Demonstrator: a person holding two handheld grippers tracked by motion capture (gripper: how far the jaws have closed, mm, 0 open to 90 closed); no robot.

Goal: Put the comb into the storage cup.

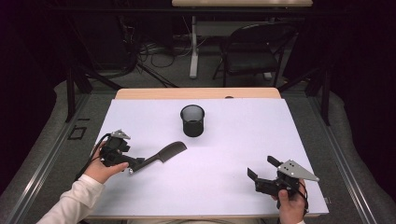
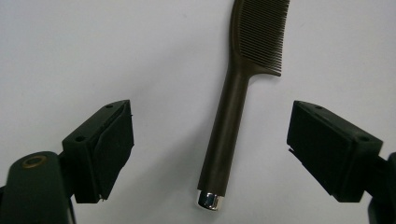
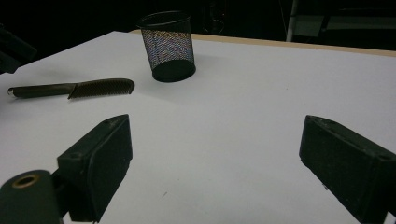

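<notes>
In the left gripper view, the left gripper (image 2: pixel 210 140) is standing with its two black jaws spread wide, and the pads are pressing on nothing. The handle of a dark brown comb (image 2: pixel 233 116) is lying on the table between them, clear of both pads, with its small silver end cap pointing back toward the gripper and its toothed head running away toward the top edge of that view. In the high view, the left gripper (image 1: pixel 133 166) is sitting low at the left side of the white table (image 1: pixel 233 154), held in the person's left hand (image 1: pixel 100 168), with the comb (image 1: pixel 163 154) lying flat and slanting away from it toward the middle.

The right gripper (image 3: pixel 215 154) is also gaping wide and holding nothing; bare white table surface is showing between its jaws. In the high view, the right gripper (image 1: pixel 261 169) is resting near the front right of the table, held in the right hand (image 1: pixel 290 205), well apart from the comb.

Beyond the comb's head, a black wire-mesh cup (image 1: pixel 192 120) is standing upright near the middle of the table toward its far edge, apart from the comb. The right gripper view is showing the same mesh cup (image 3: pixel 169 46) with the comb (image 3: pixel 74 88) lying to its left.
</notes>
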